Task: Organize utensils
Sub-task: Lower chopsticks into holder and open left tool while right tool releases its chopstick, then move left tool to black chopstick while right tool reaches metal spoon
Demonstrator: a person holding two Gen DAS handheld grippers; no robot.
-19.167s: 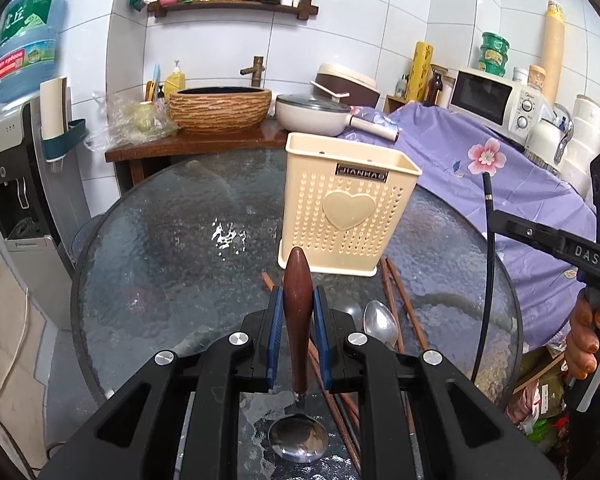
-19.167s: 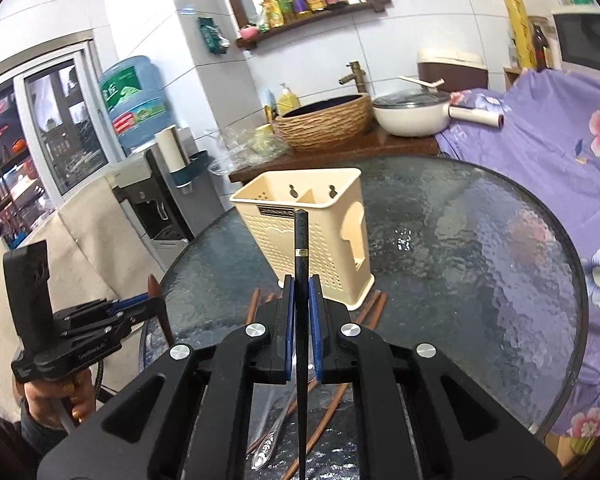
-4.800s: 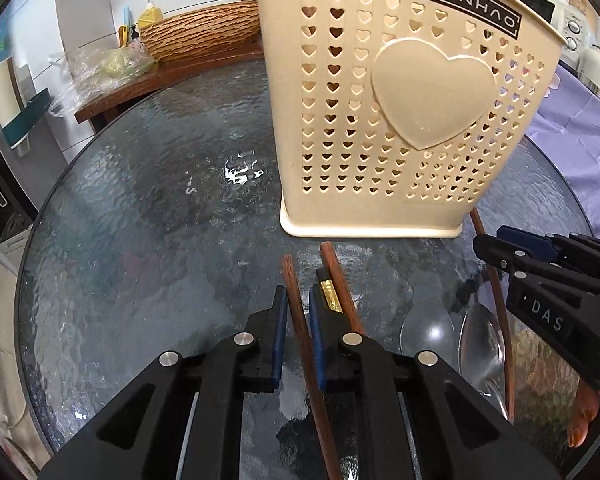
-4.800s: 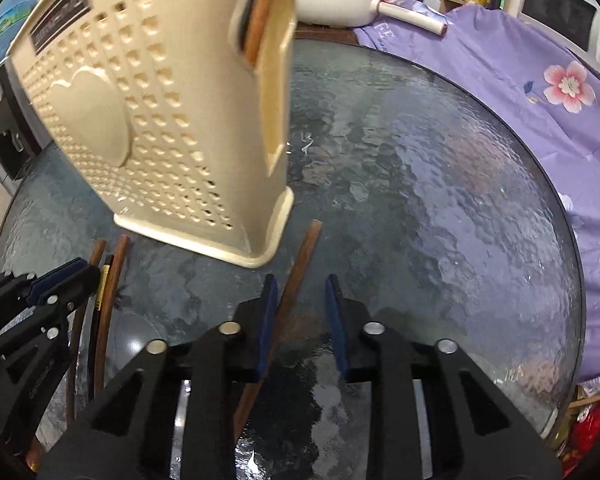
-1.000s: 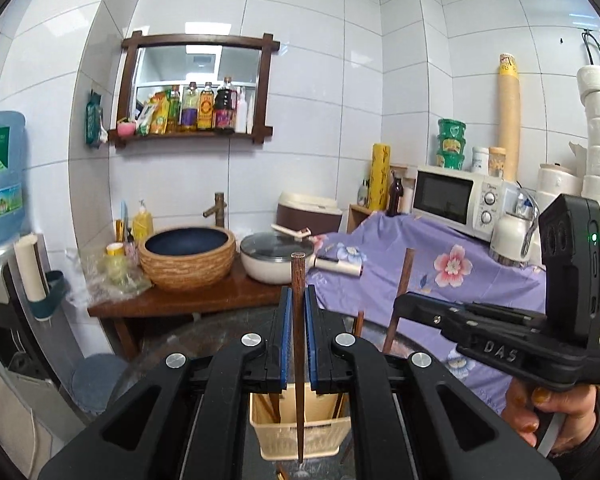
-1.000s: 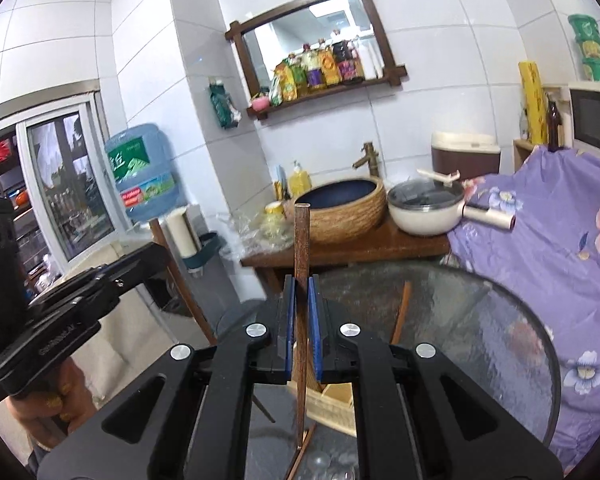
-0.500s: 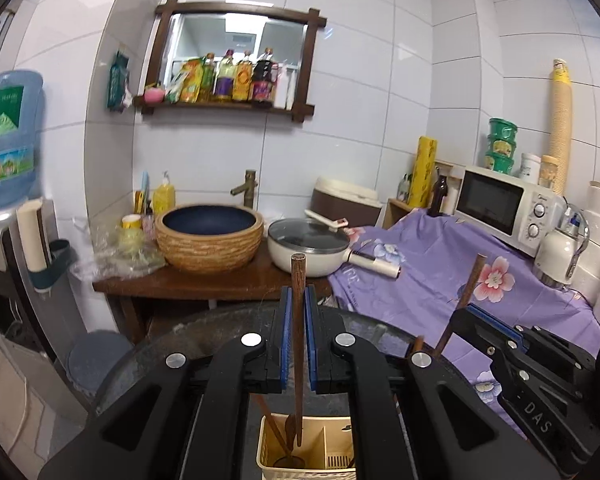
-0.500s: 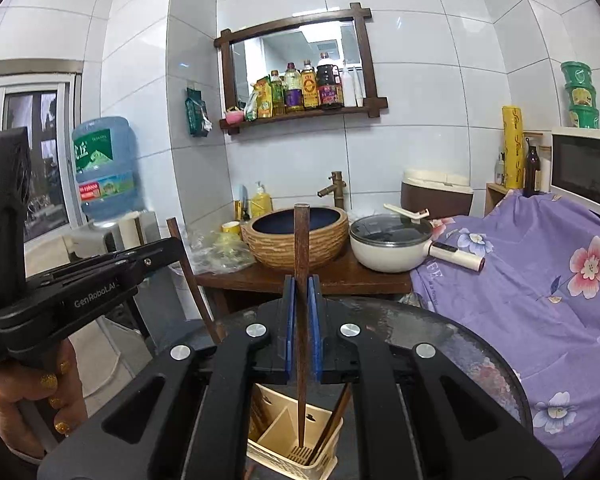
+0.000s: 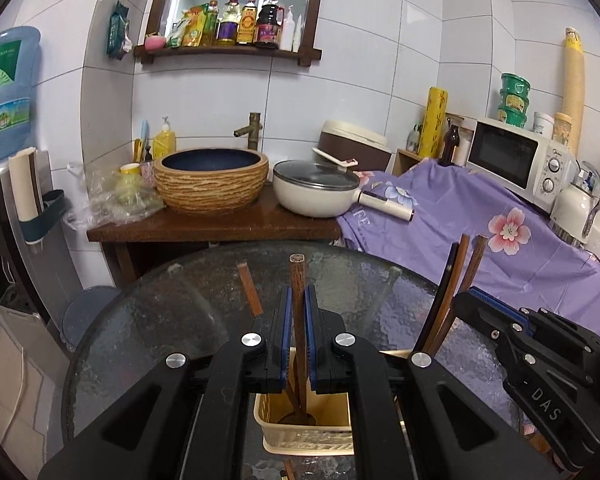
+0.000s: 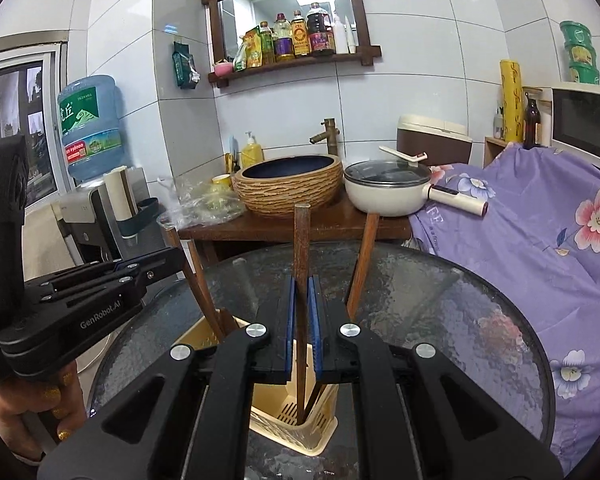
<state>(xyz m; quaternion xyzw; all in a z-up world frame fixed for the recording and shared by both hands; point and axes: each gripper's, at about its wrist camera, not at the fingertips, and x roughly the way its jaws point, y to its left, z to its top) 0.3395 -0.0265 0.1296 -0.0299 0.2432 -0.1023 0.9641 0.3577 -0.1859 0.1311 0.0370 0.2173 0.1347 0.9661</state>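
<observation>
Glass table (image 9: pixel 148 320) nearer than half second before; both grippers (image 9: pixel 299 320) (image 10: pixel 301 312) lower, each clamping chopstick (image 9: pixel 298 280) (image 10: pixel 301 240) over holder (image 10: pixel 292 424).

Holder (image 9: pixel 306 436) mouth: crowded by leaning chopsticks (image 10: pixel 363 256).
Table (image 10: pixel 460 320), 3 o'clock: bare glass, passable.
12 o'clock: counter (image 9: pixel 220 226), basin (image 9: pixel 212 180), pan (image 9: pixel 314 190) block.

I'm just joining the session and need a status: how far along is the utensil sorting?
Nearly finished, it seems. Done: a brown stick and what looks like a spoon already stand in the cream holder. In hand: the left gripper and right gripper each clamp a chopstick with its lower end inside the holder. Left: release both; anything on the glass table beneath the grippers is hidden.
</observation>
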